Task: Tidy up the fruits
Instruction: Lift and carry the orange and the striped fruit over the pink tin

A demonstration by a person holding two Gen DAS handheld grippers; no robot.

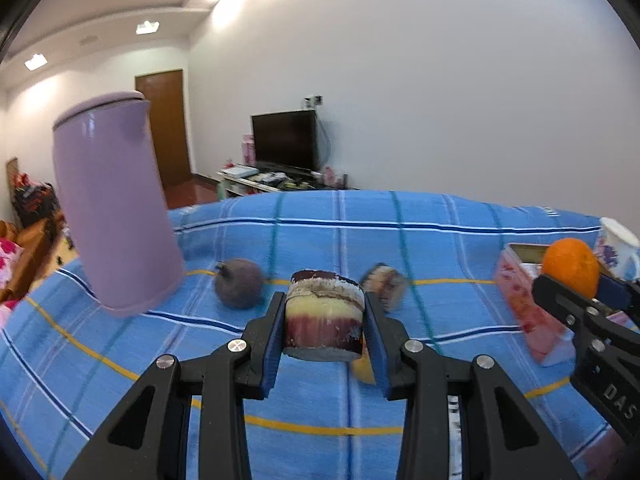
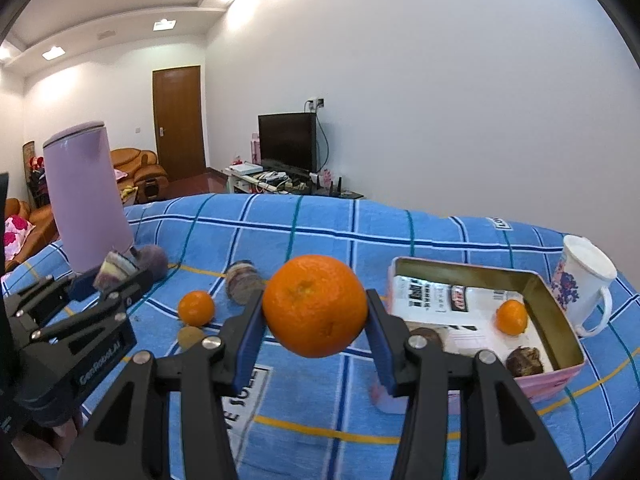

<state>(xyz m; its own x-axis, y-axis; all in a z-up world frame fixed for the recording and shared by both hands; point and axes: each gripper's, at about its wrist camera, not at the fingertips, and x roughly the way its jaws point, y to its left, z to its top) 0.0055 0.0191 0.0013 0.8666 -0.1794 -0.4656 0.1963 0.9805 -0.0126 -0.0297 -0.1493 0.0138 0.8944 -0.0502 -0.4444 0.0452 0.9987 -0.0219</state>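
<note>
Bright orange round mandarin point(image 2: 315, 306); lilac smooth cylindrical kettle point(image 1: 114, 208); blue cloth point(image 1: 320, 232) checked with white, navy, teal and yellow lines; pink floral rectangular tin point(image 2: 560, 376).

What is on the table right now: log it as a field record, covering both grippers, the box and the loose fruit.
left gripper: shut on layered purple-and-yellow fruit chunk, lifted off the cloth
right gripper: shut on large orange, held beside the box
pink box: open, holds a small orange and two dark fruits
loose on blue plaid cloth: small orange, round purple fruit, another layered chunk
other items: lilac canister, floral mug
</note>
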